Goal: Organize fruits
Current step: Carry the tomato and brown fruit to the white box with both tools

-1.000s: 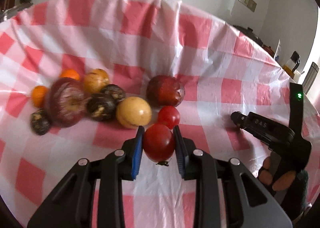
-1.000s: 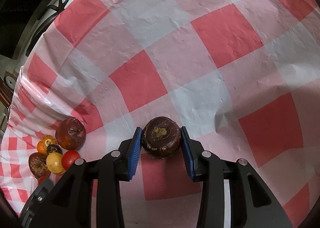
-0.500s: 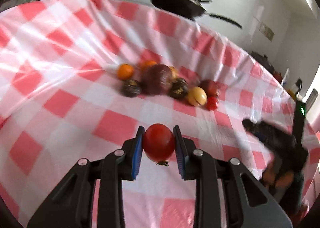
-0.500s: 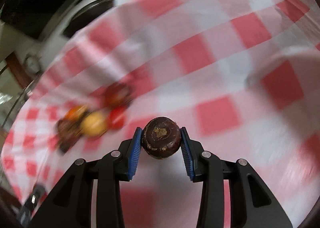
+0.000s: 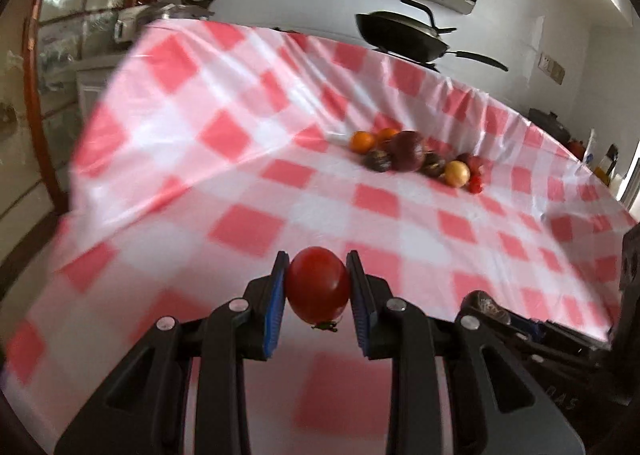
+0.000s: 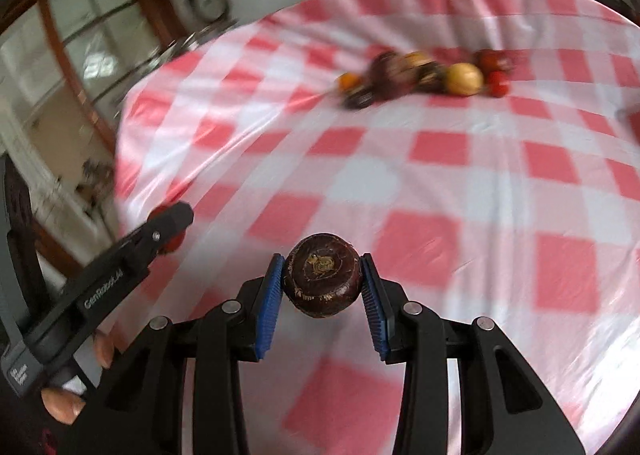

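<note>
Red, smooth-skinned round tomato sits clamped between my left gripper pads; soft, I'd judge, so squeeze lightly across its middle. My right gripper holds a dark brown flattened round fruit, probably firmer. Both are well apart from the fruit pile on the red-checked tablecloth.

I see a table under a red-and-white checked cloth, white walls, a black pan at the far edge, and wood-framed glass doors at left.
</note>
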Demonstrator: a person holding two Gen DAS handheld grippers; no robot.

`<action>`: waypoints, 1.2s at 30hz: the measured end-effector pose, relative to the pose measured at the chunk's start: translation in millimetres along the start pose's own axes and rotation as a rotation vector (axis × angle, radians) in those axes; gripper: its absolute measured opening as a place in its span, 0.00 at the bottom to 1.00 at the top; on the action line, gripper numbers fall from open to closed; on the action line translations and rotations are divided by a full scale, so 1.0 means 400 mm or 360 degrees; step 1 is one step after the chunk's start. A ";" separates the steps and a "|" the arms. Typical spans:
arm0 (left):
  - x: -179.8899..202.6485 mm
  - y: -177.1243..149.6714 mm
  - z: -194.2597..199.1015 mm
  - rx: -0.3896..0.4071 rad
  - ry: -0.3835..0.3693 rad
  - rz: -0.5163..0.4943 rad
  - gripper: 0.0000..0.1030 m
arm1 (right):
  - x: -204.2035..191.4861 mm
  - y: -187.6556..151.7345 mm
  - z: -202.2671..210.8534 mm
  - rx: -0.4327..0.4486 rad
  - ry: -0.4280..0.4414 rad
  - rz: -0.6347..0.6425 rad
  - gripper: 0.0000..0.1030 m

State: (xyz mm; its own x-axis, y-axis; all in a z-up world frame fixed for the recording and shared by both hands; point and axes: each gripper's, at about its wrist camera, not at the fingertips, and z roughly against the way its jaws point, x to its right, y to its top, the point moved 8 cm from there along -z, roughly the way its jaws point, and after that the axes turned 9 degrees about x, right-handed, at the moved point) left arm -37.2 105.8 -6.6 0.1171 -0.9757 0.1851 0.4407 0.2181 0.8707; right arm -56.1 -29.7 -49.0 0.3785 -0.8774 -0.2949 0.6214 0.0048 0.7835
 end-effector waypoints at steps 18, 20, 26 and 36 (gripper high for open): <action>-0.338 -0.113 0.250 -0.0030 0.0292 0.0108 0.29 | -0.331 -0.113 0.035 -0.0085 0.0283 0.0463 0.37; -0.374 -0.125 0.279 -0.0023 0.0345 0.0103 0.29 | -0.369 -0.134 0.035 -0.0102 0.0319 0.0522 0.37; -0.492 -0.169 0.342 -0.0048 0.0455 0.0203 0.29 | -0.501 -0.216 0.042 -0.0176 0.0479 0.0714 0.37; -0.708 -0.300 0.417 -0.0161 0.0707 0.0394 0.29 | -0.721 -0.470 0.047 -0.0442 0.0826 0.1213 0.37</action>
State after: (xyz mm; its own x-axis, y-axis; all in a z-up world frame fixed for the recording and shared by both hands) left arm -271.5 352.4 -87.6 0.5854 -0.7968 0.1497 0.4331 0.4635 0.7730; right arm -295.0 213.2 -100.8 0.9626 -0.2704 -0.0175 0.1980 0.6578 0.7267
